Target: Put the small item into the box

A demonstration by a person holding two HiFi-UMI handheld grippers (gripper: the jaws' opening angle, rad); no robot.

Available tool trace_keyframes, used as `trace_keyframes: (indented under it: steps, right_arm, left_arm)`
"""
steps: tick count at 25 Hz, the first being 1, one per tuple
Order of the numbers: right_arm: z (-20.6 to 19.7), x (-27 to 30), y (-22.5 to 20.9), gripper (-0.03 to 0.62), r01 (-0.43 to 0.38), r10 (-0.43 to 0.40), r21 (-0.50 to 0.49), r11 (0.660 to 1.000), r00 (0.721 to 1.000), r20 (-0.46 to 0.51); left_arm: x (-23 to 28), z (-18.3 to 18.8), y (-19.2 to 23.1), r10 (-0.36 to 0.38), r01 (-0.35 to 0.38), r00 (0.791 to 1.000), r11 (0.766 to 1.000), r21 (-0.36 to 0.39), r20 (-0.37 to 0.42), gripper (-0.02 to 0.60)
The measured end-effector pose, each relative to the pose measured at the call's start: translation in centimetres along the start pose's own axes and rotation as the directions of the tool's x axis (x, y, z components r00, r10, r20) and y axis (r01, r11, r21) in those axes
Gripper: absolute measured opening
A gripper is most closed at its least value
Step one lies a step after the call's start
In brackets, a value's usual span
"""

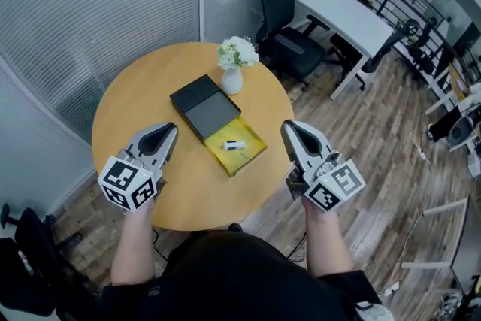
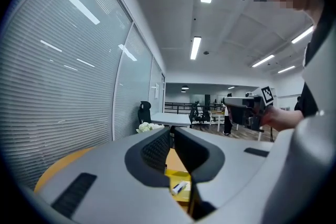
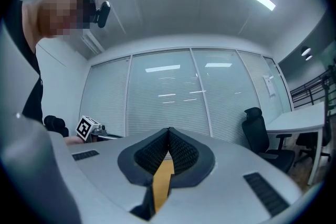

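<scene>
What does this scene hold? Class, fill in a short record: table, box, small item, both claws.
table: round, wooden
yellow box: open, on the table
small item: white, lying in the yellow box
black tray: right against the yellow box
vase: white flowers, behind the black tray
left claw: shut, empty, over the table
right claw: shut, empty, by the table's right edge

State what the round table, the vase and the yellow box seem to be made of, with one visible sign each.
Round table: wood or laminate, matte, even tan surface.
Vase: possibly glazed ceramic, smooth plain white body.
Yellow box: probably cardboard, thin flat walls, matte.
</scene>
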State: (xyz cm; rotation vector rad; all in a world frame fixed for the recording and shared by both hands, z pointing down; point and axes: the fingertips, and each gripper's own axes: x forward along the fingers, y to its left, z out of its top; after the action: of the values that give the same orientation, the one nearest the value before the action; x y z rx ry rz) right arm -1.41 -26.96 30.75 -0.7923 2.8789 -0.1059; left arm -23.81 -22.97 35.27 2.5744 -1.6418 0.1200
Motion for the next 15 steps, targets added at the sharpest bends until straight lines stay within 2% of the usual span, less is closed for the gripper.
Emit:
trace_keyframes:
  steps: [6,15]
  right_arm:
    - [-1.4,-0.6,0.0,0.035,0.011,-0.011,0.020,1.000,1.000,-0.013]
    - [-1.6,0.3,-1.1,0.035,0.036,-0.036,0.005,0.999,0.999,-0.015]
  left_arm:
    - [0.4,-0.3,-0.8,-0.001,0.001,1.000,1.000,0.005,-0.002,0.035]
    - [0.8,-1.0,0.5,0.030,-0.030,0.999,0.999,0.010,-0.015,0.035]
